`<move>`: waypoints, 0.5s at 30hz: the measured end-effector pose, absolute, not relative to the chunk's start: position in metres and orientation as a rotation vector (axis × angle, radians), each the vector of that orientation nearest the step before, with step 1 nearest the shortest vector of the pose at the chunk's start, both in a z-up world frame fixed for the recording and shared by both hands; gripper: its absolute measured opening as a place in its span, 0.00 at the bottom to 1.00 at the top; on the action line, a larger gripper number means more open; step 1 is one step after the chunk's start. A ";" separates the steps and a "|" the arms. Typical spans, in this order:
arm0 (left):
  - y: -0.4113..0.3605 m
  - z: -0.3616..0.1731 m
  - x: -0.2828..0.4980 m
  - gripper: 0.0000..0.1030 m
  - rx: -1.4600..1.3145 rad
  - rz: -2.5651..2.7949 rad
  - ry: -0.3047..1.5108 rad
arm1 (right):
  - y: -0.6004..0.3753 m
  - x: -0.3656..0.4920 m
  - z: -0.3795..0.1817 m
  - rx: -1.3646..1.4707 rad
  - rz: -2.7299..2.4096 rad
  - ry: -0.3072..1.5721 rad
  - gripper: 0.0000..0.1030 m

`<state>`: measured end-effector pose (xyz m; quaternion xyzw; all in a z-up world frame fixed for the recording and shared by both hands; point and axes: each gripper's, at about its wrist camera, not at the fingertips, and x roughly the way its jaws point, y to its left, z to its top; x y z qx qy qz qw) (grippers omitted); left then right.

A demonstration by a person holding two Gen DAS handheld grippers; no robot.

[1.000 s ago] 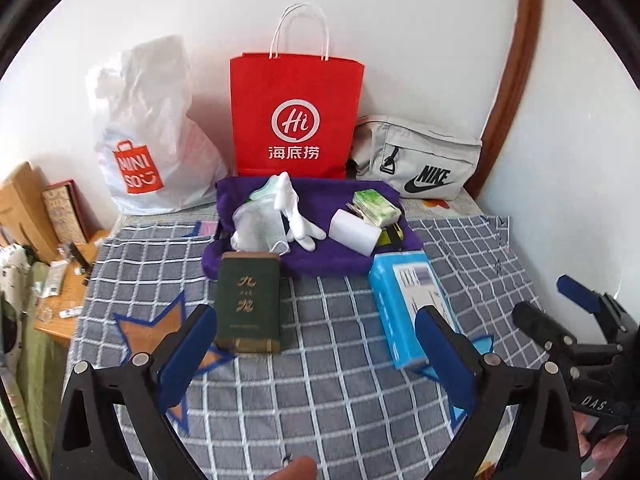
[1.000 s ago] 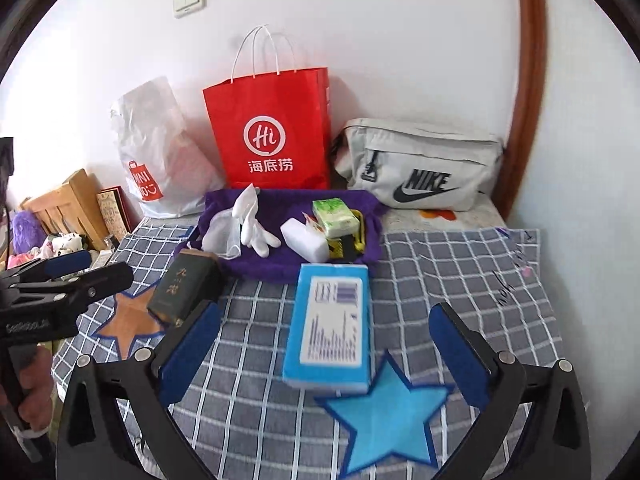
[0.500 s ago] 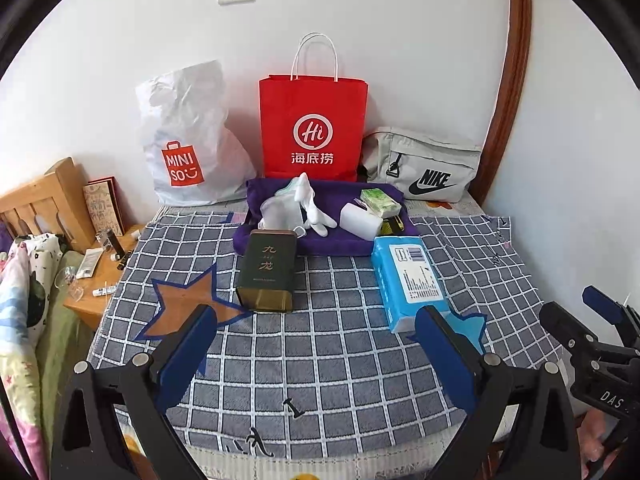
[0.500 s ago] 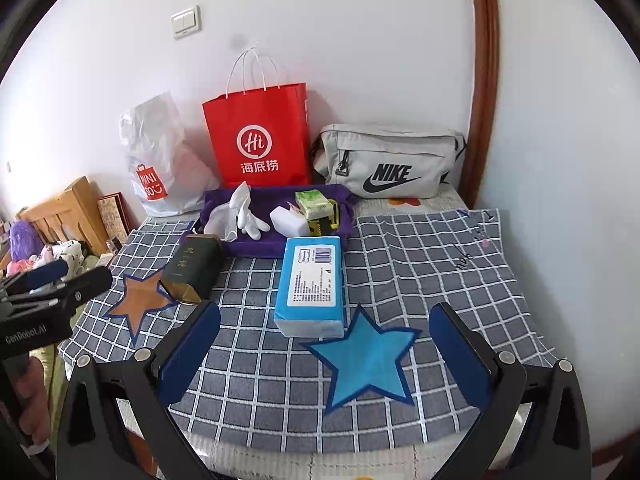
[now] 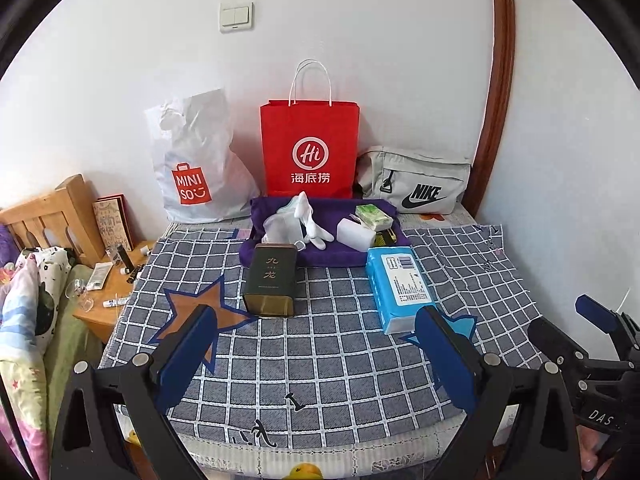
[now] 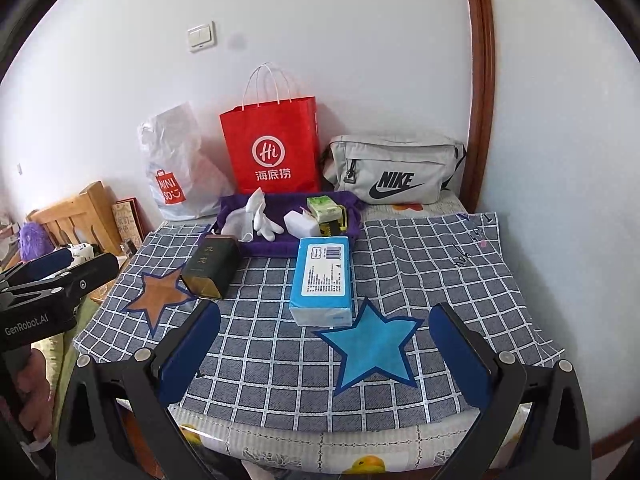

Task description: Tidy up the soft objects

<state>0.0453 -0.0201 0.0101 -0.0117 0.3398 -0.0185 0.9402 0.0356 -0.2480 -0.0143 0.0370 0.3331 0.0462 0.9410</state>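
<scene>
Two handheld grippers hover at the near edge of a table covered with a grey checked cloth (image 5: 340,360). Both sets of jaws are spread wide and hold nothing.

From the left gripper (image 5: 320,354), going left to right: an orange star (image 5: 192,304) on the cloth lies just beyond the left jaw. A dark green tin (image 5: 271,278) lies ahead, slightly left of the middle of the jaws. Behind it sits a purple tray (image 5: 280,208) holding white gloves (image 5: 310,220), a white block (image 5: 355,235) and a green tissue pack (image 5: 373,217). A blue tissue pack (image 5: 398,284) lies ahead of the right jaw, its near end just beyond the jaw tip. Nothing lies between the jaws.

From the right gripper (image 6: 324,354): the tin (image 6: 210,266) lies beyond the left jaw, and the blue tissue pack (image 6: 323,280) lies straight ahead of the gap, well apart from both jaws. A blue star (image 6: 372,348) sits on the cloth between the jaws. The tray (image 6: 256,246) is farther back, ahead of the gap and slightly left.

Against the wall stand a white bag (image 5: 196,160), a red bag (image 5: 310,148) and a grey pouch (image 5: 416,184).
</scene>
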 end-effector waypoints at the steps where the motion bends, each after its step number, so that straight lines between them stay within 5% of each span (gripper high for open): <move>1: -0.020 0.010 0.044 0.97 -0.025 -0.037 0.693 | -0.248 0.035 -0.014 0.077 0.094 0.677 1.00; 15: -0.019 0.007 0.041 0.97 -0.040 -0.039 0.700 | -0.248 0.028 -0.011 0.081 0.095 0.667 1.00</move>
